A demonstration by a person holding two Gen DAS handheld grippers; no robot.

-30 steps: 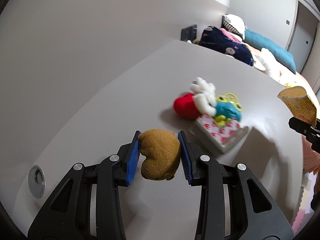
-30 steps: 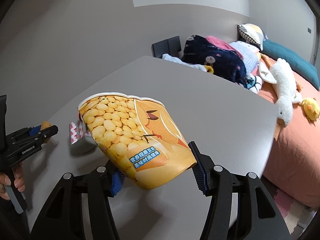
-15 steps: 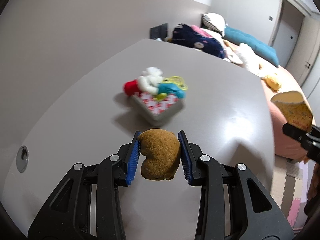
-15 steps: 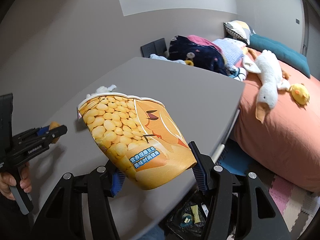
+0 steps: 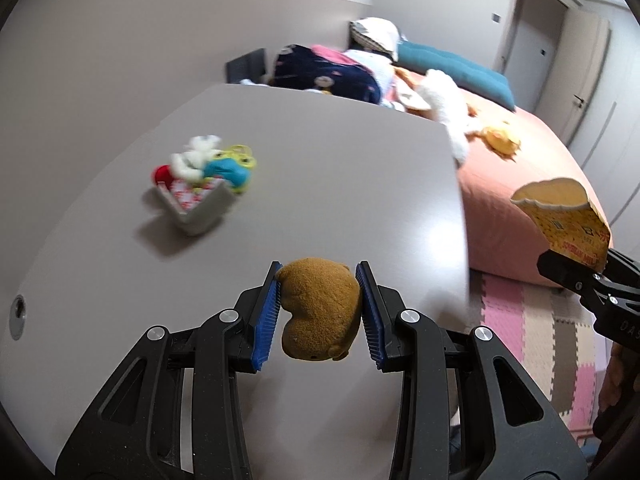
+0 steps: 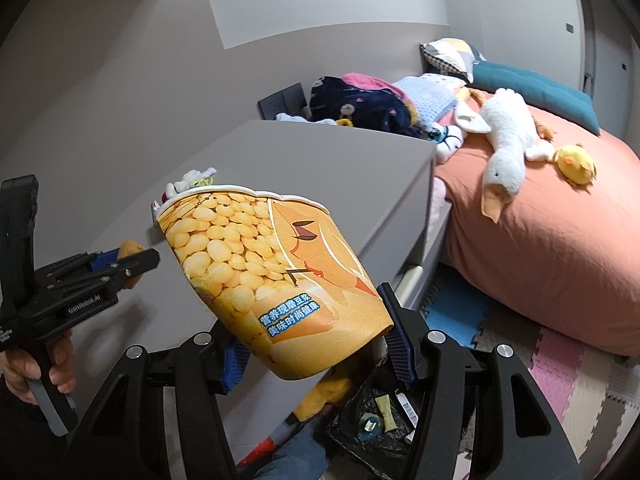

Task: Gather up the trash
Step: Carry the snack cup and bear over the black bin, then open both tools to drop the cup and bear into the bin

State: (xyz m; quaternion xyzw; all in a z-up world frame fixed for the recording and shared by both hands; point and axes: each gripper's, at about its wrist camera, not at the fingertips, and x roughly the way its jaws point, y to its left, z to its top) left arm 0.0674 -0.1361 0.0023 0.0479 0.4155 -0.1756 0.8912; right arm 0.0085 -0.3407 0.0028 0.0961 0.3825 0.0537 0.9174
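While my left gripper (image 5: 319, 312) fingers, marked "GenRobot.AI", clamp a brown lump (image 5: 318, 309), my right gripper (image 6: 316, 338) pinches a yellow corn-print cup (image 6: 272, 276), its mouth tilted toward upper left.

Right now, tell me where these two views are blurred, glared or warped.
Left wrist view: the toy box smears with motion blur, the brown plush stays sharp, and soft glare lies on the table. Right wrist view: sharp on the yellow cup; fisheye bends the table edge.

We angle both grippers downward: left gripper (image 5: 320, 312) jaws pinched tight, right gripper (image 6: 316, 340) jaws clamped wider, a hand (image 6: 60, 364) gripping the left handle.
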